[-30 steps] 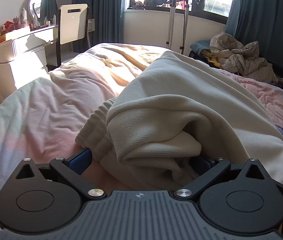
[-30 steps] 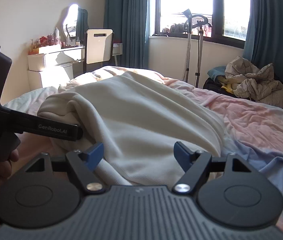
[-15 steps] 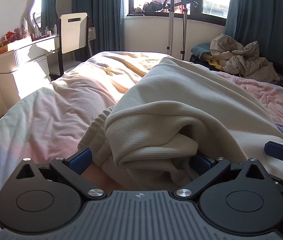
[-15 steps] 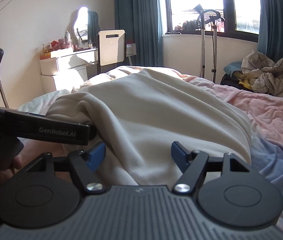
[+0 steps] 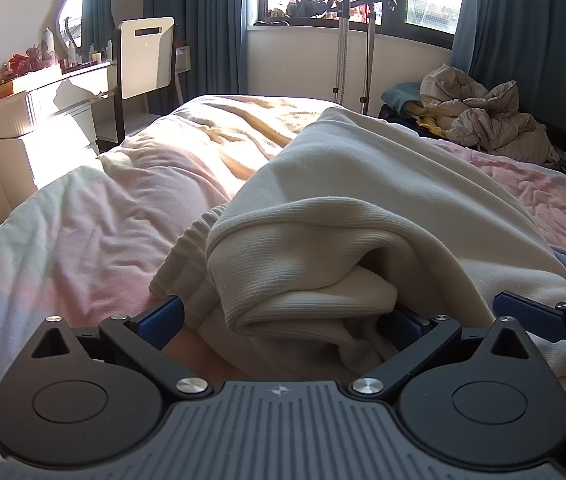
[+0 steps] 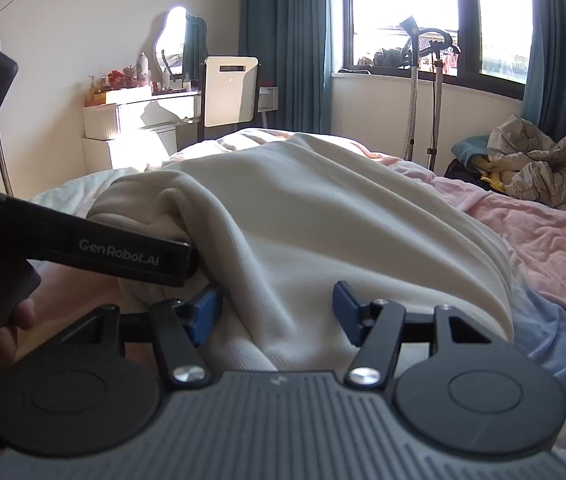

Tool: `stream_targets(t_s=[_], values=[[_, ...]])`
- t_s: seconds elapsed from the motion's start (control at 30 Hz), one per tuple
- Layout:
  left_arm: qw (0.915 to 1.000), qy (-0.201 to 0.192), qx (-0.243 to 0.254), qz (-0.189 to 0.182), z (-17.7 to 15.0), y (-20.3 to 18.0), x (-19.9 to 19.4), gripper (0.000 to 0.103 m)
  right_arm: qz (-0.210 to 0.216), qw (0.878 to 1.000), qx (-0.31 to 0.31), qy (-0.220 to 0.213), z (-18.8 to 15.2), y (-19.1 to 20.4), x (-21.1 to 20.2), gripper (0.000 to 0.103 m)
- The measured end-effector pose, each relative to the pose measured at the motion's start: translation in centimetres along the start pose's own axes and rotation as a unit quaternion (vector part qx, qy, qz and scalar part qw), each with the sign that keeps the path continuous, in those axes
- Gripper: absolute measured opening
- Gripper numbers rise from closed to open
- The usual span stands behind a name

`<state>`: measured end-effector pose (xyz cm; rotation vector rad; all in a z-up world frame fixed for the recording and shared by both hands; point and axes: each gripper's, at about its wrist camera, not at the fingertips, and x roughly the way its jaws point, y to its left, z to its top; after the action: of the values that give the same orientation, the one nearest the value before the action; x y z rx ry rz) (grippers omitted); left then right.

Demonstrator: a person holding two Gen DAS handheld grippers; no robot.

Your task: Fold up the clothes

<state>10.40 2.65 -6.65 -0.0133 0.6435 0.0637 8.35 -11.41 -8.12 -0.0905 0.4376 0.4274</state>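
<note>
Bed, one, under pink-and-white bedding, filled most of both views. One cream sweater lay heaped across it, running from centre toward 12 o'clock. One crumpled pile of beige laundry sat at 2 o'clock, beyond the bed. One white dresser at 10 o'clock, one wavy mirror above it.

Grippers, two. Left gripper stood fairly wide, a bunched fold of the sweater filling the gap between its blue pads; whether they pressed the cloth I could not tell. Right gripper was closing, about half spread, sweater edge lying between its fingers, which had not clamped it.

Writing: "GenRobot.AI" in pale letters on the left gripper's black side bar, seen at 9 o'clock in the right wrist view.
</note>
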Motion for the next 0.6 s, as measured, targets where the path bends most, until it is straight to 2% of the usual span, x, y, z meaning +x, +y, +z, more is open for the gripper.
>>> stream_targets(t_s=[0.03, 0.07, 0.13, 0.17, 0.4, 0.53, 0.6], values=[[1.0, -0.001, 0.0, -0.001, 0.0, 0.0, 0.0, 0.103, 0.003, 1.0, -0.009, 0.001, -0.1, 0.3, 0.1, 0.047], [1.0, -0.002, 0.001, -0.004, 0.0, 0.0, -0.1, 0.103, 0.008, 1.0, -0.017, 0.002, -0.1, 0.6, 0.1, 0.033], [0.9998, -0.018, 0.004, -0.004, 0.0, -0.2, -0.6, 0.103, 0.006, 1.0, -0.029, 0.003, -0.1, 1.2, 0.0, 0.016], [0.9996, -0.028, 0.007, -0.003, 0.0, -0.2, -1.0, 0.103, 0.006, 1.0, -0.022, -0.001, 0.1, 1.2, -0.2, 0.011], [0.9908, -0.132, 0.021, -0.023, 0.2, -0.9, -5.0, 0.103, -0.024, 0.997, 0.019, -0.066, 2.6, 0.4, -3.7, 0.008], [0.9892, -0.14, 0.041, -0.013, 0.3, -1.8, -4.8, 0.103, -0.03, 0.995, 0.039, -0.091, 3.1, -0.7, -5.3, 0.008], [0.9871, -0.148, 0.058, -0.022, 0.1, -2.4, -4.8, 0.103, -0.032, 0.994, 0.037, -0.094, 3.2, -0.8, -5.7, 0.008]])
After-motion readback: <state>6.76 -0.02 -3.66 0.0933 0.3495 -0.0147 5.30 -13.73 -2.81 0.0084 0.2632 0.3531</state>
